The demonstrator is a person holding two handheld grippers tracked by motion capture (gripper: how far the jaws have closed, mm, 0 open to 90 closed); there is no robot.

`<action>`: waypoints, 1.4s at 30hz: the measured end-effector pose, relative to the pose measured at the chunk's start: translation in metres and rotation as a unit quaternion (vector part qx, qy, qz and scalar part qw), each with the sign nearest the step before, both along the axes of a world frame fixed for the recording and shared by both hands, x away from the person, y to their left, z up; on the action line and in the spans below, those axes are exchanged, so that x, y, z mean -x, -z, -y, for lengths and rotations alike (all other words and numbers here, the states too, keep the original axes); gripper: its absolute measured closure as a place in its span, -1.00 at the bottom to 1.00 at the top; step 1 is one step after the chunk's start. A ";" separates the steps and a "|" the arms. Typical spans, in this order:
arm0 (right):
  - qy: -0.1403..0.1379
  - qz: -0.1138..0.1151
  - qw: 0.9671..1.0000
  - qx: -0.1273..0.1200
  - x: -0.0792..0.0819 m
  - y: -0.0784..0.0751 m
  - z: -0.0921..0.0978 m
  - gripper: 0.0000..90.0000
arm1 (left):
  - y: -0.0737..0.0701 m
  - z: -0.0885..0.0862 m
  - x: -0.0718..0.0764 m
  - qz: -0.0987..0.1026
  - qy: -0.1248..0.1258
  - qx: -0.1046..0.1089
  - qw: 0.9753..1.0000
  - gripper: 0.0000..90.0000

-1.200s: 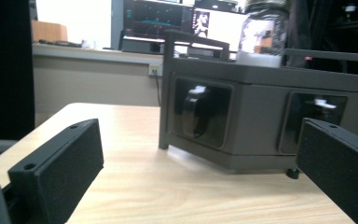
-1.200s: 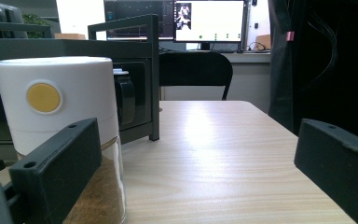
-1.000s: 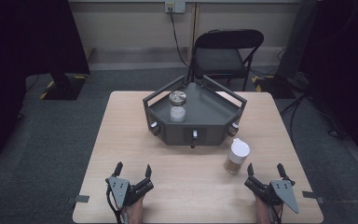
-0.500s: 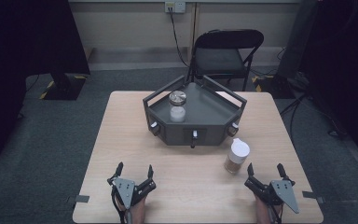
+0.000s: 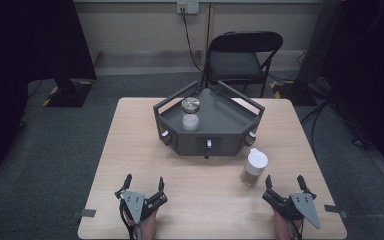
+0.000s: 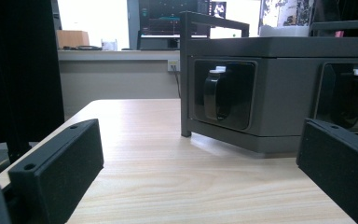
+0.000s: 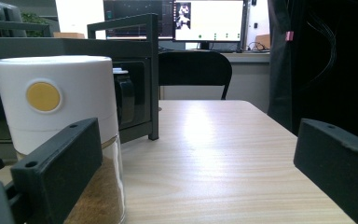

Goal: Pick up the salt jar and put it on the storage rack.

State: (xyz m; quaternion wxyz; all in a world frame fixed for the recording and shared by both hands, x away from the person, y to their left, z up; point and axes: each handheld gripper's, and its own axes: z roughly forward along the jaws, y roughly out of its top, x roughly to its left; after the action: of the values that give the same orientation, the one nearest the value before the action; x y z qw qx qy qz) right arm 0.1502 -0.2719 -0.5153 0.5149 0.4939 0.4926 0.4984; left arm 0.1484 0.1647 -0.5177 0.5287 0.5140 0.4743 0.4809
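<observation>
A dark grey hexagonal rack [image 5: 220,142] stands at the middle of the wooden table [image 5: 130,145], with a metal-lidded jar [image 5: 190,114] of white powder on its tray. A white-capped jar [image 5: 254,168] of brown powder stands on the table just right of the rack's front. My left gripper [image 5: 143,183] rests open near the front edge at the left, facing the rack's side knobs [image 6: 217,94]. My right gripper [image 5: 285,182] rests open at the front right, just behind and right of the brown-powder jar [image 7: 63,135], which is beside its left jaw. Nothing sits between either pair of jaws.
A black folding chair [image 5: 242,57] stands behind the table's far edge. A dark curtain [image 5: 30,55] hangs at the left and dark equipment [image 5: 365,65] with cables at the right. Bare wood lies between the two grippers.
</observation>
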 end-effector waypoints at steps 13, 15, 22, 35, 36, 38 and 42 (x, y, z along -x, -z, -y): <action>-0.006 0.002 1.000 0.000 0.001 0.001 0.002 -1.00 | 0.000 0.000 0.001 0.000 0.002 0.000 1.000 -1.00; -0.006 0.002 1.000 0.001 0.001 0.001 0.002 -1.00 | 0.000 0.000 0.001 0.000 0.004 -0.002 1.000 -1.00; -0.009 0.001 1.000 0.001 0.001 0.000 0.003 -1.00 | 0.000 -0.001 0.001 0.000 0.004 0.000 1.000 -1.00; -0.008 0.001 1.000 0.000 0.001 0.000 0.003 -1.00 | 0.000 -0.001 0.001 -0.001 0.004 -0.001 1.000 -1.00; -0.008 0.001 1.000 0.000 0.001 0.000 0.003 -1.00 | 0.000 -0.001 0.001 0.000 0.004 -0.001 1.000 -1.00; -0.009 0.001 1.000 0.000 0.001 0.000 0.003 -1.00 | 0.000 0.000 0.001 0.000 0.002 -0.001 1.000 -1.00; -0.010 0.002 1.000 0.000 0.001 0.001 0.003 -1.00 | 0.000 0.000 0.001 -0.001 0.002 -0.001 1.000 -1.00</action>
State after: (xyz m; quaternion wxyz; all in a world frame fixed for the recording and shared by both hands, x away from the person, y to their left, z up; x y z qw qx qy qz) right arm 0.1494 -0.2751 -0.5160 0.5112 0.4880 0.4963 0.5042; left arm 0.1476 0.1648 -0.5175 0.5292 0.5156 0.4731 0.4798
